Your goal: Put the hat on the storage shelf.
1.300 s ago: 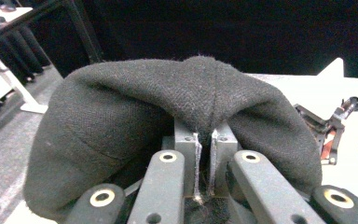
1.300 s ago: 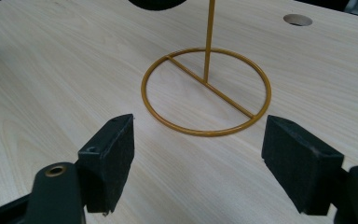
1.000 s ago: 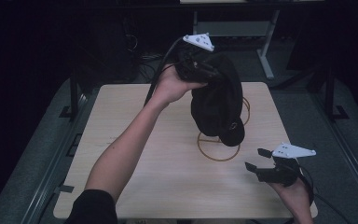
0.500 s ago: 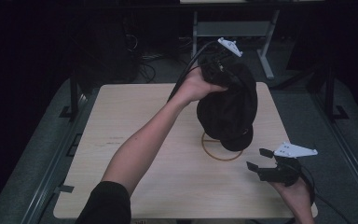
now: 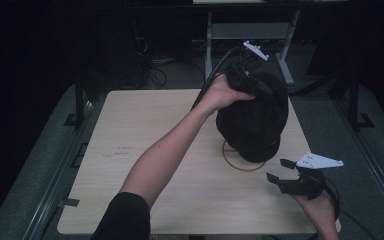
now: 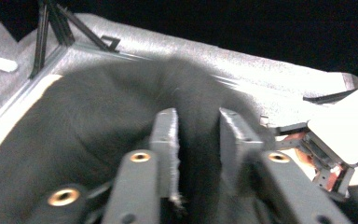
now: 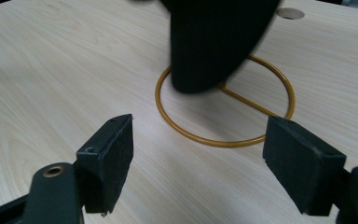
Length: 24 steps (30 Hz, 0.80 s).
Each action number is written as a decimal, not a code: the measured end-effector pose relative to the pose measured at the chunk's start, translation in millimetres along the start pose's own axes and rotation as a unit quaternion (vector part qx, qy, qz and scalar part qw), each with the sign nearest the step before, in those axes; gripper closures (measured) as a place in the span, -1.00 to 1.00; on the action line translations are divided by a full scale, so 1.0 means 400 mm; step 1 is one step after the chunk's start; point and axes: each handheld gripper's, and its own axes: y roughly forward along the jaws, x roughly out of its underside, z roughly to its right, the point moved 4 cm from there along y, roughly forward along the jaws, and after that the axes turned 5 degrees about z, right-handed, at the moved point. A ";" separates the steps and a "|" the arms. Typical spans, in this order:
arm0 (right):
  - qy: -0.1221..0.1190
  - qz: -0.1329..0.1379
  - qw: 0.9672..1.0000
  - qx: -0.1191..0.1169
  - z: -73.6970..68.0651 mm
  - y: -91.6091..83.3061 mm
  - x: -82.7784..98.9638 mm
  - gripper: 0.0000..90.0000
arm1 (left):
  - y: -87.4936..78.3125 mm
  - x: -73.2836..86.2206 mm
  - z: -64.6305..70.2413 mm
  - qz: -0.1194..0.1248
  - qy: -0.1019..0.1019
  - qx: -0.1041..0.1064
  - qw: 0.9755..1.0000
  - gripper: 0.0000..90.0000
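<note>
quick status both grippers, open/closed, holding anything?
Left gripper: jaws just been opening, now apart, black cap fabric between them, pads not pressing.
Right gripper: open, holds nothing, hovers by the gold ring stand.

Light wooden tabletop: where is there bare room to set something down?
Light wooden tabletop: its whole left half, beyond the forearm, is bare. Crowded on the right, around the black fabric cap, the gold wire ring stand and the right tongs.

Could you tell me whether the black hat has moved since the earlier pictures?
Yes. In the high view the black hat has shifted rightward, toward the table's right edge, over the gold ring stand.
</note>
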 end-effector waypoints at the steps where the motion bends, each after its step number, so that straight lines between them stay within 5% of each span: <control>1: 0.001 0.001 1.000 0.001 0.002 -0.003 0.001 -0.46 | 0.000 0.000 0.000 0.000 0.000 0.000 1.000 0.28; 11: 0.008 0.012 1.000 0.017 0.016 -0.027 0.010 -0.46 | -0.012 0.002 0.017 -0.011 0.017 -0.013 1.000 -0.04; 24: 0.009 0.008 1.000 0.020 0.013 -0.026 0.011 -0.51 | -0.115 0.047 0.020 -0.009 0.022 -0.056 0.998 -0.21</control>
